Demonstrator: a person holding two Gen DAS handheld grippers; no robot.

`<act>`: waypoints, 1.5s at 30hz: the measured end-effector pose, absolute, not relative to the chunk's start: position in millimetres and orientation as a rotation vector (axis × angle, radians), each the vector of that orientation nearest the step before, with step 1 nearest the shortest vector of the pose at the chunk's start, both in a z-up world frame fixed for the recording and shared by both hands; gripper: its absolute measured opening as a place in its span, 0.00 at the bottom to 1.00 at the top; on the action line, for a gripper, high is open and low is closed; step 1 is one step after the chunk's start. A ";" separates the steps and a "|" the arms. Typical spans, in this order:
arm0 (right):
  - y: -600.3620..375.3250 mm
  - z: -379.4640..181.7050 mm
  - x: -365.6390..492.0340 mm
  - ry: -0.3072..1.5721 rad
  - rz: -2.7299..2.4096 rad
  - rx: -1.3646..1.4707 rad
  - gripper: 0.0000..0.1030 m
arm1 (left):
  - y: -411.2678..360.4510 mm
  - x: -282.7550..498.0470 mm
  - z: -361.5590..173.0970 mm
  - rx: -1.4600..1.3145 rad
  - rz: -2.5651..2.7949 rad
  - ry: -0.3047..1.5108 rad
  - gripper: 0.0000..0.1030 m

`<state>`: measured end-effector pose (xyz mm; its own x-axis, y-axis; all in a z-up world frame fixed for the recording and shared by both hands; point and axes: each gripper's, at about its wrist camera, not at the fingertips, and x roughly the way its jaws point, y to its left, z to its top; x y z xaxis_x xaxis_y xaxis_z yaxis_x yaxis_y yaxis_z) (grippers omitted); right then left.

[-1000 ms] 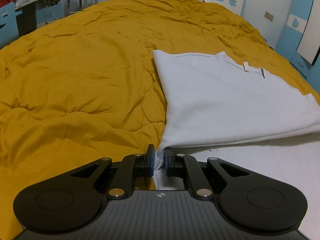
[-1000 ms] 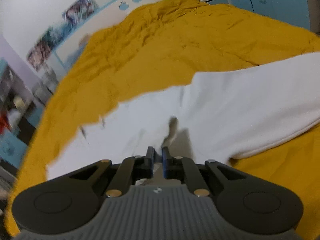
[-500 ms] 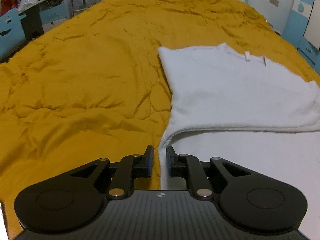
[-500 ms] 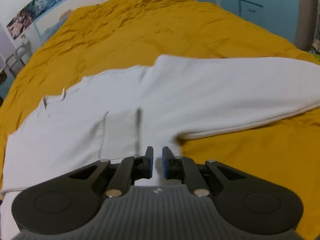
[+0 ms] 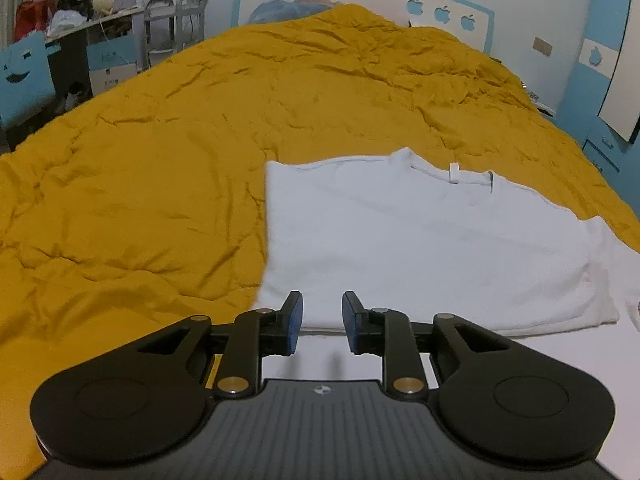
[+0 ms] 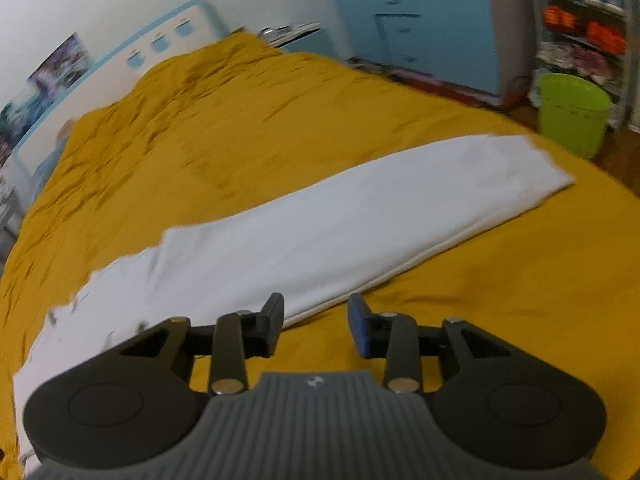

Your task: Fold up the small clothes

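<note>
White cotton, the shirt (image 5: 420,248) lies folded flat on the mustard quilt (image 5: 168,168). The left gripper (image 5: 322,322) tilts down above its near edge; its jaws have just been opening, nothing between them. The right gripper (image 6: 316,326) angles down over quilt just right of the shirt's fold (image 6: 360,240), jaws likewise just parted, empty.

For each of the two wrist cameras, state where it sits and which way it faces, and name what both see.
Left wrist: sits on the left gripper, looking forward and down across the folded white cotton T-shirt toward the headboard; only its own open black fingers show, nothing between them.
Right wrist: sits on the right gripper, looking down at the shirt's long folded edge toward the lime-green plastic bin; own open fingers only.
Shared: the T-shirt and the mustard-yellow quilted bedspread.
</note>
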<state>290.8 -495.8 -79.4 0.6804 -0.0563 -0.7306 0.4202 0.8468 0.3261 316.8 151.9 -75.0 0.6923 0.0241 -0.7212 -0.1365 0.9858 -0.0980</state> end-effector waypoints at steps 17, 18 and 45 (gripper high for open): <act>-678.3 -113.9 262.6 0.654 -0.544 0.809 0.43 | 120.9 338.9 -112.0 -0.104 0.163 0.891 0.28; -684.0 -118.5 266.1 0.647 -0.540 0.829 0.43 | 120.1 339.1 -112.2 -0.103 0.168 0.891 0.29; -418.9 70.6 389.9 0.475 -0.128 0.361 0.00 | 149.3 298.6 -71.7 -0.178 0.096 0.760 0.30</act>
<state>389.9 -418.9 70.6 0.8829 -0.0372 -0.4680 0.2031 0.9290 0.3092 298.6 149.3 -71.7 0.7215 0.0223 -0.6920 -0.1510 0.9805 -0.1258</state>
